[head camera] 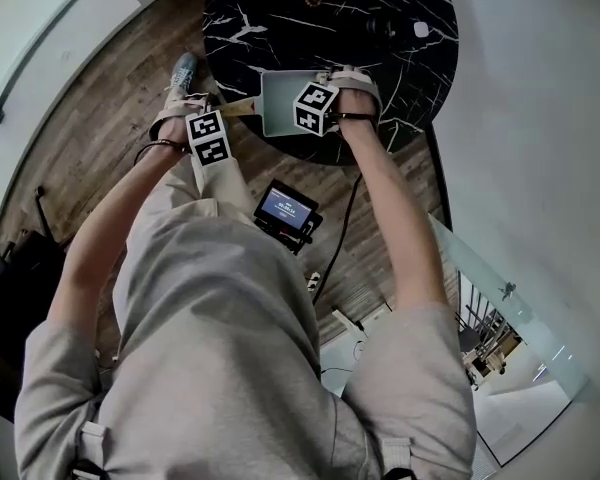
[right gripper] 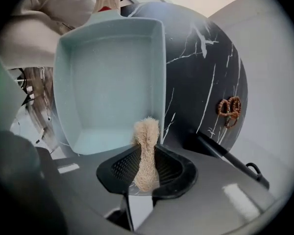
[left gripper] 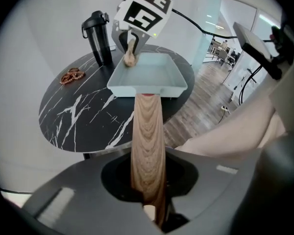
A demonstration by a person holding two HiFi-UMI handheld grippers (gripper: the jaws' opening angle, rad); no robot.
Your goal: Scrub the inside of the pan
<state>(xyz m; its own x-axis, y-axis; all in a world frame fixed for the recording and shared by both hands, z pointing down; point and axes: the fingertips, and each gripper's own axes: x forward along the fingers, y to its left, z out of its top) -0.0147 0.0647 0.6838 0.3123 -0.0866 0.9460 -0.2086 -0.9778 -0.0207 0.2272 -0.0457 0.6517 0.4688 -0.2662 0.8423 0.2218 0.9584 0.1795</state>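
A pale blue square pan [right gripper: 112, 77] sits on the round black marble table [right gripper: 206, 58], near its edge. The pan's wooden handle [left gripper: 147, 146] runs back between the jaws of my left gripper [left gripper: 148, 204], which is shut on it. My right gripper [right gripper: 146, 180] is shut on a tan fibre scrubber [right gripper: 146, 153]. The scrubber's tip stands at the pan's corner rim farthest from the handle; whether it touches I cannot tell. In the head view the pan [head camera: 280, 103] lies between the left gripper [head camera: 208, 136] and the right gripper [head camera: 317, 108]. The pan holds nothing.
A black lidded tumbler [left gripper: 99, 38] stands on the table beyond the pan, with a coil of brown cord [left gripper: 71, 75] near it. A small device with a lit screen [head camera: 287, 211] hangs below the table's edge over the wooden floor [head camera: 100, 118]. White walls close both sides.
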